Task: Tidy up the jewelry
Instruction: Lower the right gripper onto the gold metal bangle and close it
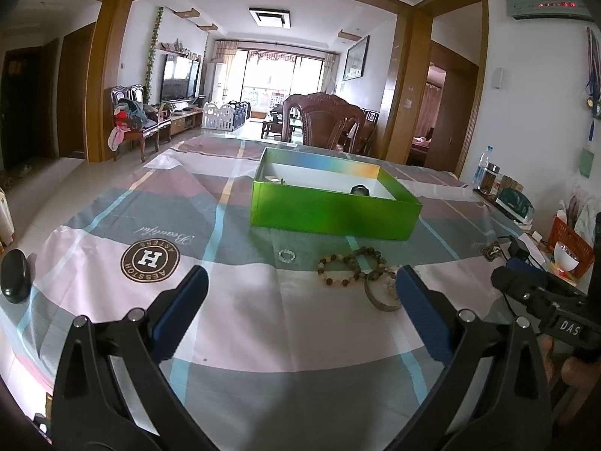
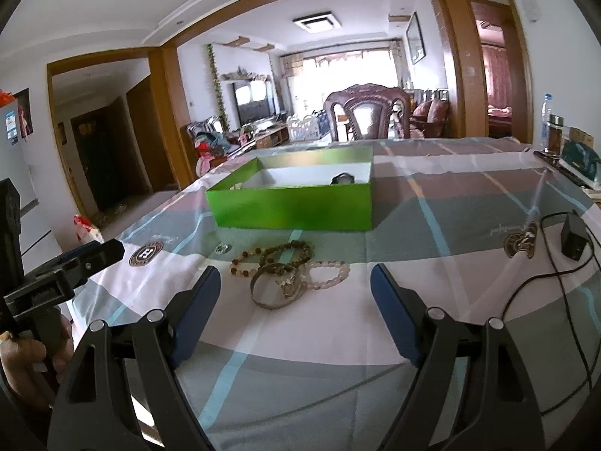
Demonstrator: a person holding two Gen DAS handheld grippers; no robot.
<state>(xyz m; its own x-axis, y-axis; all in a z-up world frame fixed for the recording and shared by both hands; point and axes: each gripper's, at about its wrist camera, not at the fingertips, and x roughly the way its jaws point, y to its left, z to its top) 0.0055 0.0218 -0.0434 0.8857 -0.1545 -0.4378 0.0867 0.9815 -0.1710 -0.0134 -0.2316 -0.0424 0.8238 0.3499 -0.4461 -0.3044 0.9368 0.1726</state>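
Note:
A green box (image 1: 334,214) (image 2: 291,206) stands open on the checked tablecloth, with a dark watch (image 1: 359,189) (image 2: 340,179) and small items inside. In front of it lie a small clear ring (image 1: 286,255) (image 2: 222,248), a dark bead bracelet (image 1: 370,257) (image 2: 289,250), a light brown bead bracelet (image 1: 334,272) (image 2: 246,261), a metal bangle (image 1: 381,293) (image 2: 276,287) and a pink bead bracelet (image 2: 328,272). My left gripper (image 1: 300,285) is open and empty, short of the jewelry. My right gripper (image 2: 296,282) is open and empty, its jaws flanking the bangle from nearer the camera.
A black oval case (image 1: 15,276) lies at the left table edge. A black adapter with cable (image 2: 573,235) lies to the right. Bottles, a jar and a red basket (image 1: 569,238) crowd the right edge. A wooden chair (image 1: 325,118) stands behind the table.

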